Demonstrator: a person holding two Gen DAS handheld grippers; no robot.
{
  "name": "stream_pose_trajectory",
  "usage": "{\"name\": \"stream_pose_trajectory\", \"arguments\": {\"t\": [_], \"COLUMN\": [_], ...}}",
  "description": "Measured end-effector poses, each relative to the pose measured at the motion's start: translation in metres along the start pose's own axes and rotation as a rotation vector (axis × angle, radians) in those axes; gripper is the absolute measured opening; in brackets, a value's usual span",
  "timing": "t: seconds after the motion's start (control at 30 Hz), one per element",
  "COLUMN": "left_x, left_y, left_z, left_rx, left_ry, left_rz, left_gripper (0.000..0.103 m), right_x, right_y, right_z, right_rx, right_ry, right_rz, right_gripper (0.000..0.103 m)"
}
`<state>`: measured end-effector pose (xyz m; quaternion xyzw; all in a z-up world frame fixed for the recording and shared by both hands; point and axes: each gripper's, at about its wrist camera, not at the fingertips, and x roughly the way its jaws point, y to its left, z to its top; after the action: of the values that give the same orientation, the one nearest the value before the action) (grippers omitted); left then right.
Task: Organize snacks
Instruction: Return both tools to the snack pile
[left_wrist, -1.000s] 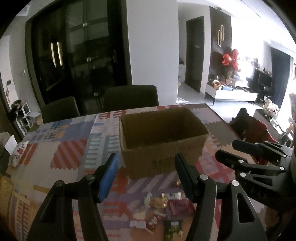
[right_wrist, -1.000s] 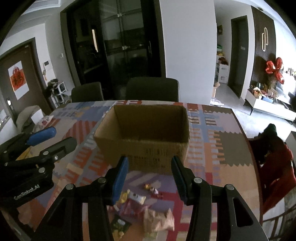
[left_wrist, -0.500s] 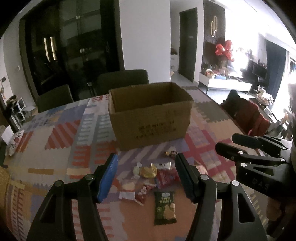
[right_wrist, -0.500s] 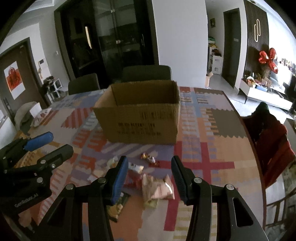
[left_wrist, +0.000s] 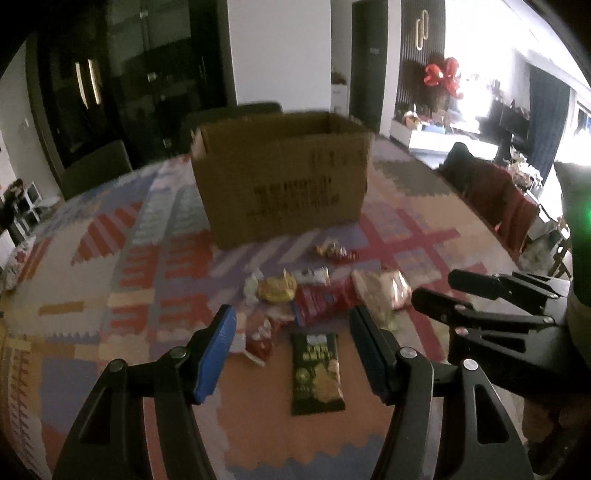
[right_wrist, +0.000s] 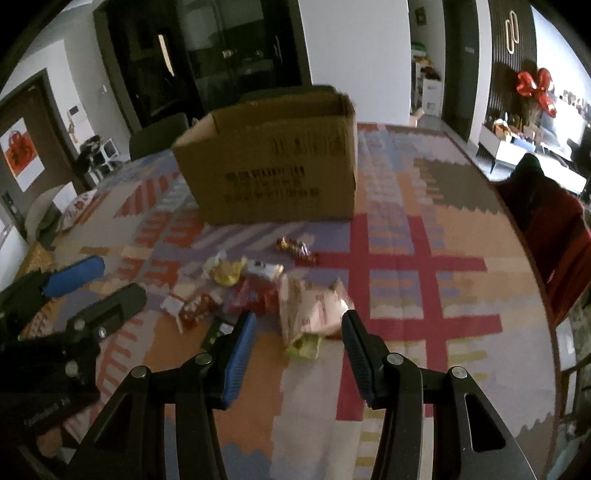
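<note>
An open cardboard box (left_wrist: 282, 177) stands on the patterned table; it also shows in the right wrist view (right_wrist: 273, 162). Several snack packets lie in front of it: a dark green packet (left_wrist: 317, 373), a red packet (left_wrist: 319, 301), a yellow one (left_wrist: 277, 290), a pale pink bag (right_wrist: 314, 308) and wrapped candies (right_wrist: 297, 249). My left gripper (left_wrist: 291, 347) is open and empty, above the green packet. My right gripper (right_wrist: 297, 349) is open and empty, just short of the pink bag. Each gripper shows in the other's view, the right one (left_wrist: 491, 295) and the left one (right_wrist: 92, 284).
The table has a colourful patchwork cloth (right_wrist: 424, 258). Dark chairs (left_wrist: 96, 166) stand behind the table. A red garment hangs over a chair (right_wrist: 557, 236) at the right edge. A small patterned pouch (right_wrist: 79, 206) lies at the table's left.
Both grippers have come down and pulled back toward the snack pile; the box now looks farther and seen from the side. Both jaws stay open.
</note>
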<state>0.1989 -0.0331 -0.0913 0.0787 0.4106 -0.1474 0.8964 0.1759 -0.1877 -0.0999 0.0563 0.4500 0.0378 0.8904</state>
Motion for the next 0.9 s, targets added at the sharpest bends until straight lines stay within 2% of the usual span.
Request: {"name": "stream_pose_trajectory", "arguments": {"t": [0.23,0.43,0.83,0.9], "left_x": [0.028,0.046,0.082,0.084], "left_y": [-0.008,-0.014,-0.015,-0.015], "left_z": [-0.024,-0.037,-0.050,-0.050], "left_rx": [-0.008,0.005,-0.027,-0.028], "left_ry": [0.072,0.102,0.175,0.175], "left_rz": [-0.040,-0.040,-0.044,-0.036], "left_gripper": [0.063,0.062,0.062,0.062], "right_x": [0.027,0.047,0.072,0.076], "right_y": [-0.004,-0.003,0.000,0.000], "right_z": [-0.016,-0.025,-0.029,-0.029], "right_rx": [0.018,0.007,-0.016,-0.016], "right_ry": [0.055,0.085,0.105,0.110], "right_rz": [-0.001,-0.012,0.001,0.001], "right_gripper": [0.049,0.049,0.048,0.044]}}
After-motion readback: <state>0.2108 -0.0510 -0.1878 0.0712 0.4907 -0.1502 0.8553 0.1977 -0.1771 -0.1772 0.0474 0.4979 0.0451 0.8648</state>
